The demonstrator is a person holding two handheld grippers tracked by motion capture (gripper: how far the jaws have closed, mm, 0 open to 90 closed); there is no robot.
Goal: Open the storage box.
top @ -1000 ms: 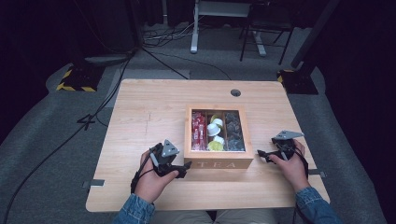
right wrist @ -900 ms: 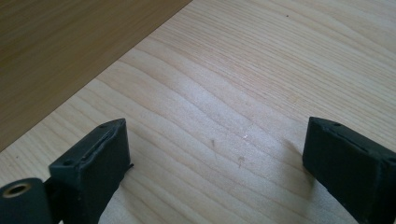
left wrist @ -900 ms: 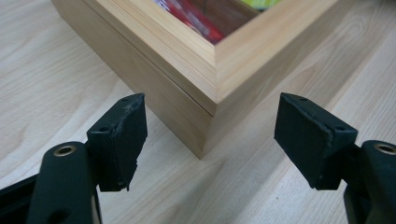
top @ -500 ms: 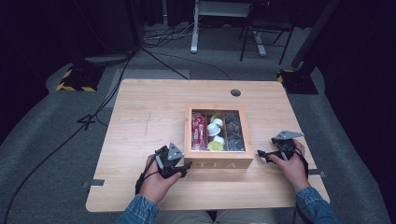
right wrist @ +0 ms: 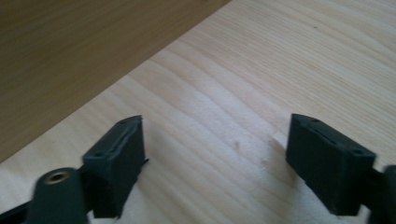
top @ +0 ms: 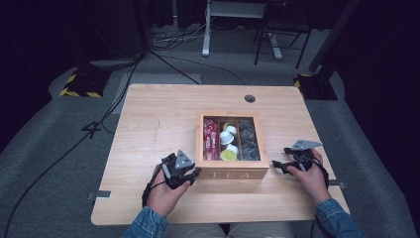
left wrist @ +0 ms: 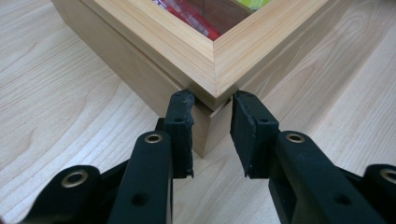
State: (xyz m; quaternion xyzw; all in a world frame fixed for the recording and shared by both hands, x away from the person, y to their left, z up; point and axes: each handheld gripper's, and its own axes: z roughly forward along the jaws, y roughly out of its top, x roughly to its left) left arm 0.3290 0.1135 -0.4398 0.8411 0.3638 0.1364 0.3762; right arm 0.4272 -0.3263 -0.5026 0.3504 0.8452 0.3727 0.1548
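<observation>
- Light wooden box (top: 233,171) lettered "TEA", glass-topped, near the desk's (top: 158,114) front edge, long axis front to back.
- Inside: red packets (top: 211,139), white and yellow pods (top: 228,144), dark sachets (top: 249,141).
- Left gripper (left wrist: 211,121) at the box's front-left corner, jaws slightly apart astride it.
- Right gripper (right wrist: 215,154) beside the box's right side, jaws wide apart over bare wood.

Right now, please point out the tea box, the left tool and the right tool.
tea box (top: 236,174), high view, on its front wall with the lettering.
left tool (left wrist: 211,122), left gripper view, midway between its tips.
right tool (right wrist: 215,154), right gripper view, midway between its tips.
</observation>
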